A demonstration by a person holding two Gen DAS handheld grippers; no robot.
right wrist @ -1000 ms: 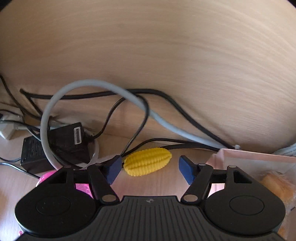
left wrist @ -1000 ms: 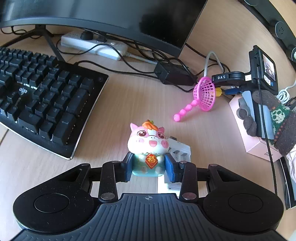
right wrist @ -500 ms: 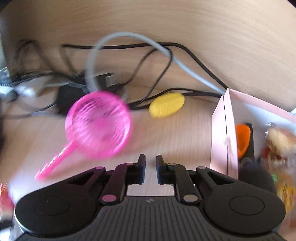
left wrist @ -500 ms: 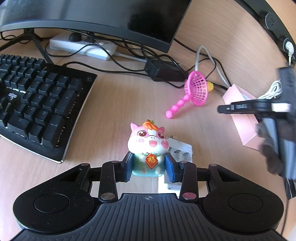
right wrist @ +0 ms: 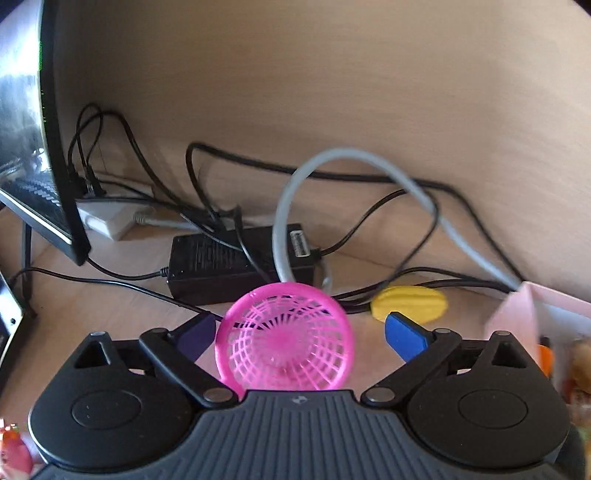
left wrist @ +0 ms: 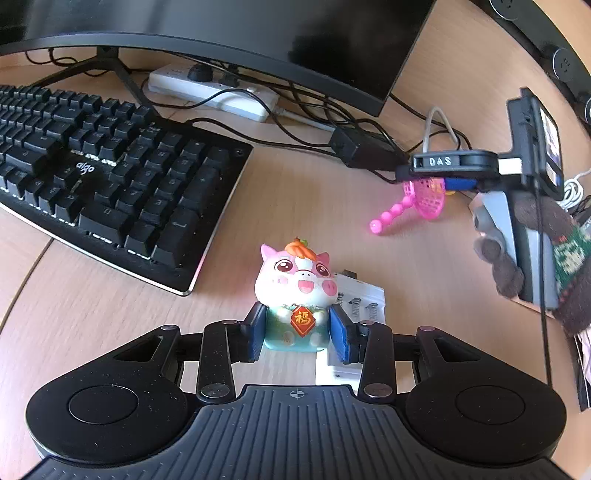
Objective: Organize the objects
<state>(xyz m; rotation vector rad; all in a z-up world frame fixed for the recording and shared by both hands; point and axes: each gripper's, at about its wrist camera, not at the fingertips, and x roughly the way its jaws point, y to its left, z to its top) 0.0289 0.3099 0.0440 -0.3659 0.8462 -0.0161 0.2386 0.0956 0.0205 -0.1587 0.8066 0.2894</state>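
Blue left fingers [left wrist: 336, 334] clamp pig figurine [left wrist: 295, 291]; right fingers [right wrist: 406, 336] opening around pink net [right wrist: 284, 339].

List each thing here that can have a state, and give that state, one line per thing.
Left gripper: shut on the pig figurine.
Pig figurine: upright, clamped at its base.
Right gripper: jaws opening, pink net scoop between them, pads not pressing.
Pink net scoop: resting on the desk, mouth facing the camera.
Monitor: screen dark.
Power strip: plugs inserted.
Pink box: open, items inside.
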